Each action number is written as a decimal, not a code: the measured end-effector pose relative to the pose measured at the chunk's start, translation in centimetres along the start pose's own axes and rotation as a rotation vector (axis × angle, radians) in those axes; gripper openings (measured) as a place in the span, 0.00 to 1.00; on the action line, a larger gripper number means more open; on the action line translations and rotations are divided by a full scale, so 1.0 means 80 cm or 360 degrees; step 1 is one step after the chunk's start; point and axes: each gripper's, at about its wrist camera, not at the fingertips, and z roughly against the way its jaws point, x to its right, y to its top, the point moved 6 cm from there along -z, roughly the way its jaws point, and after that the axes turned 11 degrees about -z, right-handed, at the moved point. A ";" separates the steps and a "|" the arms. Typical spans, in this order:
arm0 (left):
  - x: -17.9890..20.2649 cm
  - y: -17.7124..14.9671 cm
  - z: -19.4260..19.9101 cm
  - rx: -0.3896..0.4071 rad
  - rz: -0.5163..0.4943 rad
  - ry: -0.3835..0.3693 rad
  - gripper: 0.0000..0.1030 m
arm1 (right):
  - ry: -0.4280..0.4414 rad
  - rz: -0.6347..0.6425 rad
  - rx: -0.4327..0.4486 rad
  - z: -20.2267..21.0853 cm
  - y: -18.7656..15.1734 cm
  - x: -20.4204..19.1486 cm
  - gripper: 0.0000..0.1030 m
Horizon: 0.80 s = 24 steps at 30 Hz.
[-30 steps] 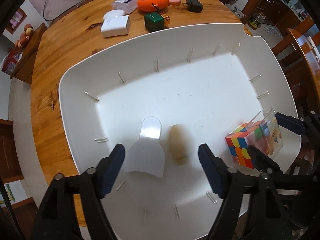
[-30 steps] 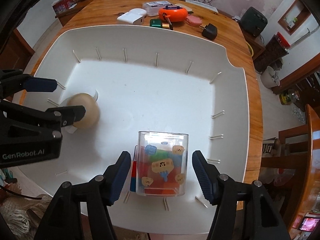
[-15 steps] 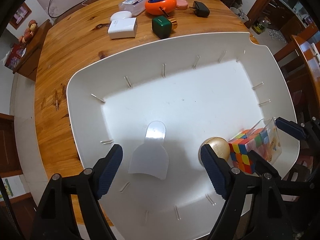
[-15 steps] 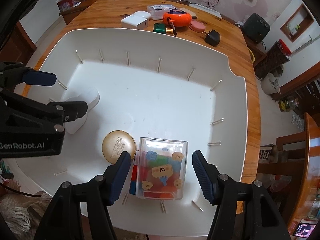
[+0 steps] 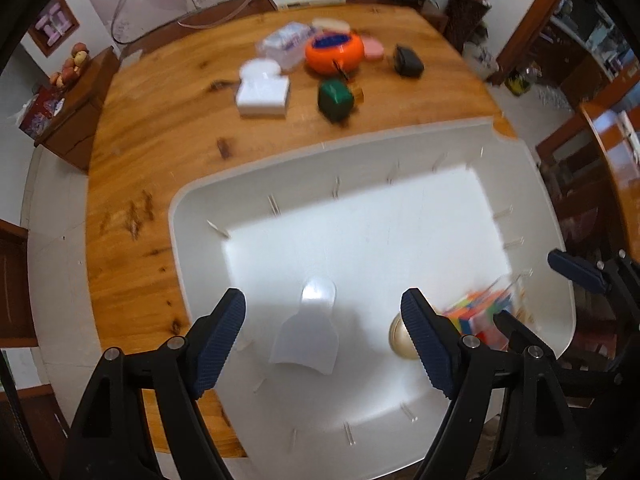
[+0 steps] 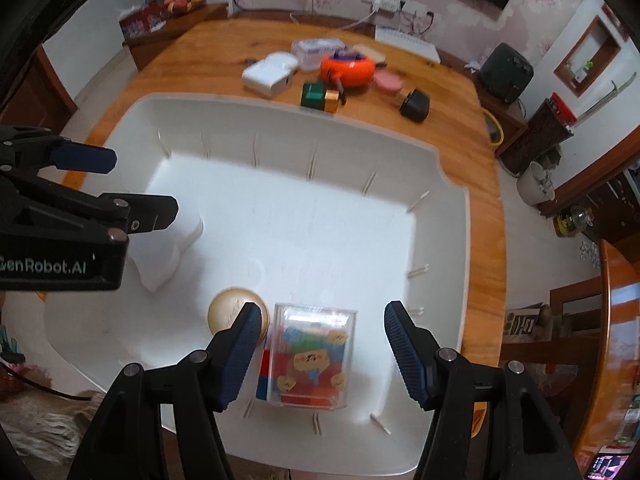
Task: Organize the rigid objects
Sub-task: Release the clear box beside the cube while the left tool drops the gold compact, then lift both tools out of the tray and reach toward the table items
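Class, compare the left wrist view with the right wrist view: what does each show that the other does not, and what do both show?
Only the left wrist view shows the left tool from behind, open and empty. Only the right wrist view shows the stickers on the clear box and the right tool open around it. Both show the white tray, gold-lidded jar, white scoop-like piece, colour cube and orange case.

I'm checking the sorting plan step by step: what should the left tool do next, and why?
Probably carry the left tool toward the far items, perhaps the green box. It is open and holds nothing, the gold jar already sits in the white tray beside the clear box, and several things remain on the wooden table.
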 end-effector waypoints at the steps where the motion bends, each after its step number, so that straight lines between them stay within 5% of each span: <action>1: -0.003 0.004 0.005 0.0018 0.0015 -0.0002 0.80 | 0.0011 -0.0016 0.0012 0.005 0.004 0.002 0.63; 13: -0.039 0.066 0.080 0.0284 0.0133 0.0034 0.80 | 0.0134 -0.0175 0.0220 0.069 0.074 0.042 0.63; 24: -0.068 0.115 0.099 0.0338 0.0144 0.0153 0.80 | 0.0106 -0.0150 0.0382 0.096 0.152 0.075 0.63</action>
